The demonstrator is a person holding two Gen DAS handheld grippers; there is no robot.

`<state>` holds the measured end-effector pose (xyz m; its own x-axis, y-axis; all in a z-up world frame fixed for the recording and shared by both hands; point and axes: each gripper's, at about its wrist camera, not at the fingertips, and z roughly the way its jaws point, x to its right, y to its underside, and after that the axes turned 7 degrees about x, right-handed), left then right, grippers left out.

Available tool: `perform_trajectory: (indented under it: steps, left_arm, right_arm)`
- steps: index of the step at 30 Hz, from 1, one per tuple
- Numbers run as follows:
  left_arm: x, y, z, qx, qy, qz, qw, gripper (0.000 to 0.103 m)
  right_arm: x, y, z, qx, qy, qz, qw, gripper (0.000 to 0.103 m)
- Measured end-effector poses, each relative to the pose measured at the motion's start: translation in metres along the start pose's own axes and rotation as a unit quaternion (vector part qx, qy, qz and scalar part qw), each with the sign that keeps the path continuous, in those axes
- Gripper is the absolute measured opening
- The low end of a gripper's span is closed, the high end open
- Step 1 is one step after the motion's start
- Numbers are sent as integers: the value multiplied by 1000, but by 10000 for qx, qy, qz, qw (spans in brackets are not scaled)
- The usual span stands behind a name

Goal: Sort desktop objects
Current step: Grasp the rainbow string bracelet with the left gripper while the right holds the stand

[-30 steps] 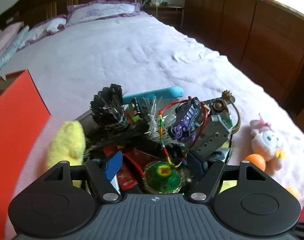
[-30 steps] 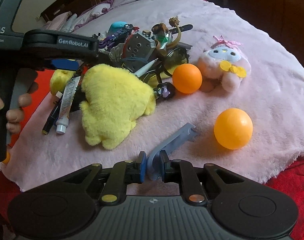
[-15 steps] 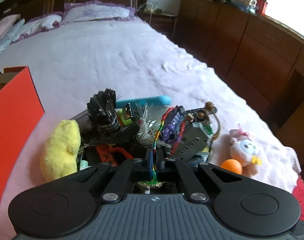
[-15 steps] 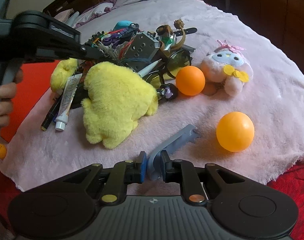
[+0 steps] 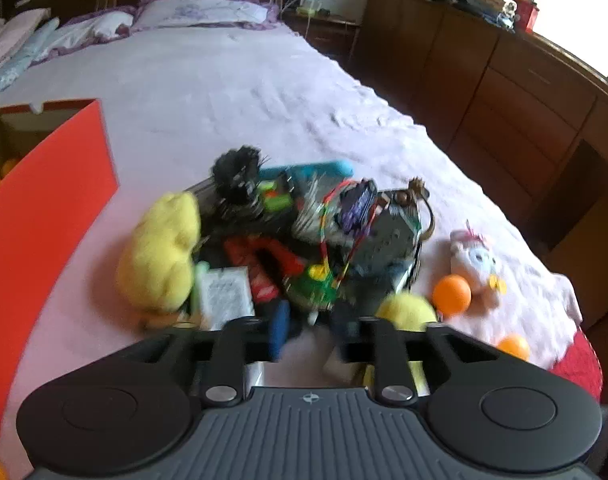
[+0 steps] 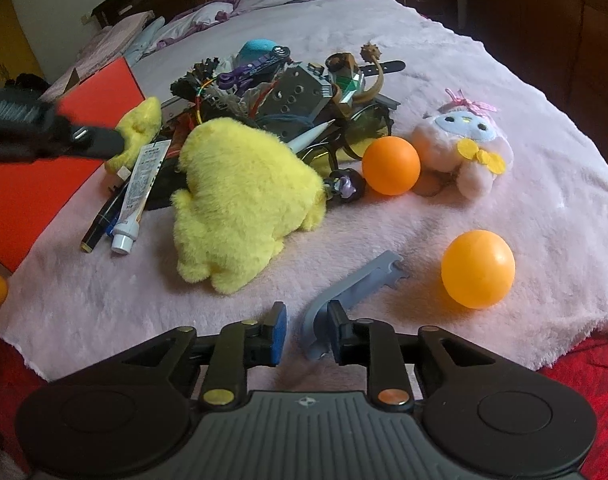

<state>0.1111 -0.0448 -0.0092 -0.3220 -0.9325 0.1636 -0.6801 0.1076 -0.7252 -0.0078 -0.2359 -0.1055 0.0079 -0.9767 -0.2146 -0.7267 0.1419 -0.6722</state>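
Observation:
A heap of small toys lies on the pink blanket (image 6: pixel 524 128): a big yellow plush (image 6: pixel 244 204), a grey perforated block (image 6: pixel 292 98), a green spinning top (image 5: pixel 312 288) and a multicoloured wire (image 5: pixel 324 232). My left gripper (image 5: pixel 310 332) hovers just before the top, blurred, its jaws opening with nothing pressed between the pads; the right wrist view shows it as a dark blur (image 6: pixel 64 136). My right gripper (image 6: pixel 307 334) is low over the blanket, its jaws opening. A grey plastic piece (image 6: pixel 360 280) lies between them, leaning on the right finger, clear of the left pad.
An orange cardboard box (image 5: pixel 44 220) stands left of the heap. Two orange balls (image 6: pixel 390 165) (image 6: pixel 478 269) and a pink plush (image 6: pixel 460 148) lie to the right. A white tube (image 6: pixel 140 192) and a pen (image 6: pixel 100 224) lie beside the yellow plush. Dark wooden cabinets (image 5: pixel 524 100) line the bed's right side.
The left jaws shut on the coloured wire, then parted again as the gripper drew back and up from the heap. The right jaws widened and let go of the grey piece.

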Motion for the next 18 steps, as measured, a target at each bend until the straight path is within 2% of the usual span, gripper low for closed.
perform_trajectory:
  steps: [4,6,8,9,10,12,16,18]
  left_arm:
    - [15,-10,33,12,-57,258,9996,60]
    - [20,-15,51,-80,-56,324,9994,61]
    - [24,-19,64,-140,-84,440,9989,50]
    - [27,-20,69,-160,-124,525,9984,22]
    - [29,-22,71,-212,-150,630,9977,5]
    - [29,-28,63,-151,108,566,9982,5]
    - [39,-39,31,280,249,794,9961,4]
    - [40,-45,15,466,335,780,9953,4]
  right_arm:
    - [-2,0,1,18,0,-58,10000,32]
    - [-3,0,1,27,-11,-71,10000,34]
    - [-4,0,2,36,-28,-89,9999,36]
    - [-4,0,2,41,-42,-101,9999,38]
    - [-4,0,2,45,-56,-114,9999,40]
    - [-5,0,2,58,-64,-164,9998,43]
    - [-11,1,4,82,-67,-318,9994,53]
    - [-15,3,3,90,-54,-388,9992,55]
